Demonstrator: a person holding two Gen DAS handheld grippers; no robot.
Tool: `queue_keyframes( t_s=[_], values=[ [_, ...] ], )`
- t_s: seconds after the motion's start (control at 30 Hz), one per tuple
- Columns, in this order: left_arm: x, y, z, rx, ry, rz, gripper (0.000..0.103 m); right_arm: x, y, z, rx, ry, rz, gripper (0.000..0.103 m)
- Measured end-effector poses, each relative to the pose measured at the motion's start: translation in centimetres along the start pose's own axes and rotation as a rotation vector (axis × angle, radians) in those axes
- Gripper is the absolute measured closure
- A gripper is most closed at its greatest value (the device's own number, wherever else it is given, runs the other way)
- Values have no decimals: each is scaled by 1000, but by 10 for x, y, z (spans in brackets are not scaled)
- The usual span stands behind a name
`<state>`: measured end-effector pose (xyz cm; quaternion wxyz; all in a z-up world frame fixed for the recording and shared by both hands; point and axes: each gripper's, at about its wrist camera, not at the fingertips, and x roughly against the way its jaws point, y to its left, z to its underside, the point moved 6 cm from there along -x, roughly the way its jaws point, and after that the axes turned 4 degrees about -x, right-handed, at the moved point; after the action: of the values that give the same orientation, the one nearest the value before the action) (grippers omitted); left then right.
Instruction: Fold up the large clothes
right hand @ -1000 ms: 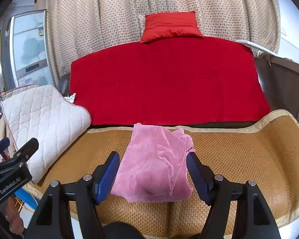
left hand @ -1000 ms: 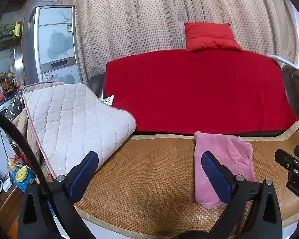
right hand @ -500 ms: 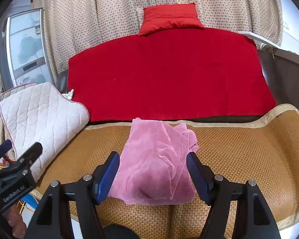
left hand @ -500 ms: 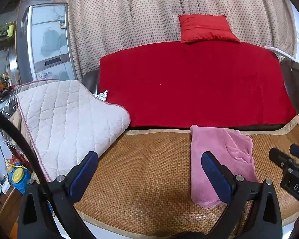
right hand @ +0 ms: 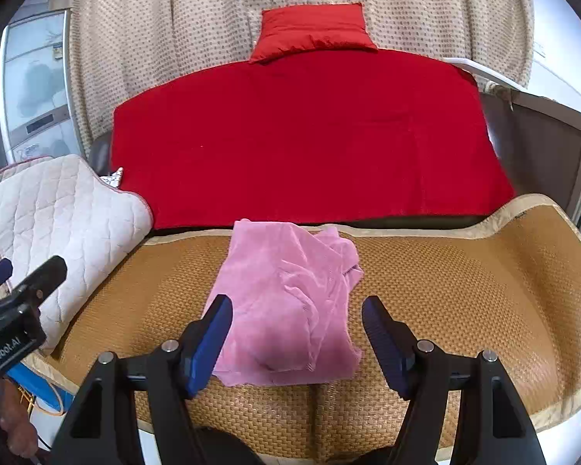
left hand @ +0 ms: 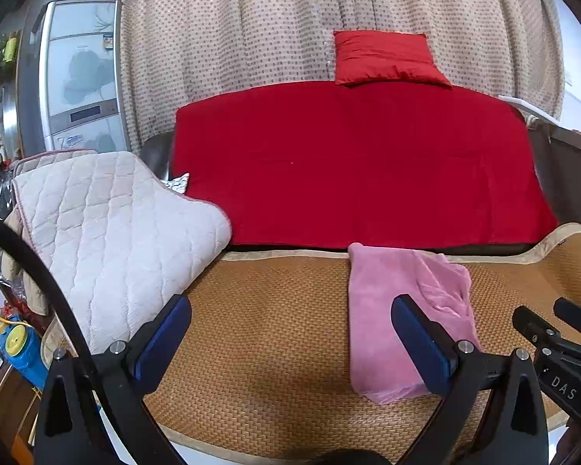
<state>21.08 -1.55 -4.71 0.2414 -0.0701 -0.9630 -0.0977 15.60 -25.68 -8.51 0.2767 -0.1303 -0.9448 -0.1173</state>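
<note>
A pink garment (right hand: pixel 290 298) lies folded into a rough rectangle on the woven bamboo mat (right hand: pixel 445 290), its right side rumpled. My right gripper (right hand: pixel 296 304) hovers open just in front of its near edge, nothing between the blue pads. The left wrist view shows the same pink garment (left hand: pixel 391 310) right of centre on the mat (left hand: pixel 271 329). My left gripper (left hand: pixel 290 306) is open over bare mat, its right finger (left hand: pixel 422 345) in front of the garment's near part. The right gripper's tip (left hand: pixel 554 333) pokes in at the right edge there.
A quilted cream pad (left hand: pixel 108 232) lies over the mat's left end. Behind the mat a red blanket (left hand: pixel 360 162) covers a sofa with a red cushion (left hand: pixel 383 58) before a dotted curtain. A refrigerator (left hand: pixel 81 73) and floor clutter stand at left.
Both views have tilted slightly downward, so the garment and mat sit a little higher in frame. Both grippers stay open; the garment has not moved.
</note>
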Motion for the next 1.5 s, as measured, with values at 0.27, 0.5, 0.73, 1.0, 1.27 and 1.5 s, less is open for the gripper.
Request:
queue_keyframes(
  t_s=[0.27,0.5,0.73,1.0,1.27,1.5],
  values=[
    [-2,-16,-6,-19,-8,23,1,1,-9,-5,-9,-8,13,30],
    [-8,-24,-9,-25,-5,42,1,-6,-11,-6,-3,-4,21,30],
    [-17,-24,-10,-25,1,47,1,-16,-10,-7,-2,7,23,30],
    [-25,-20,-8,-20,12,45,1,-25,-1,-4,13,29,21,30],
    [-26,-13,-8,-6,10,44,1,-26,8,-4,24,27,19,30],
    [-28,-9,-8,6,13,36,1,-27,14,-4,32,23,17,30]
  ],
)
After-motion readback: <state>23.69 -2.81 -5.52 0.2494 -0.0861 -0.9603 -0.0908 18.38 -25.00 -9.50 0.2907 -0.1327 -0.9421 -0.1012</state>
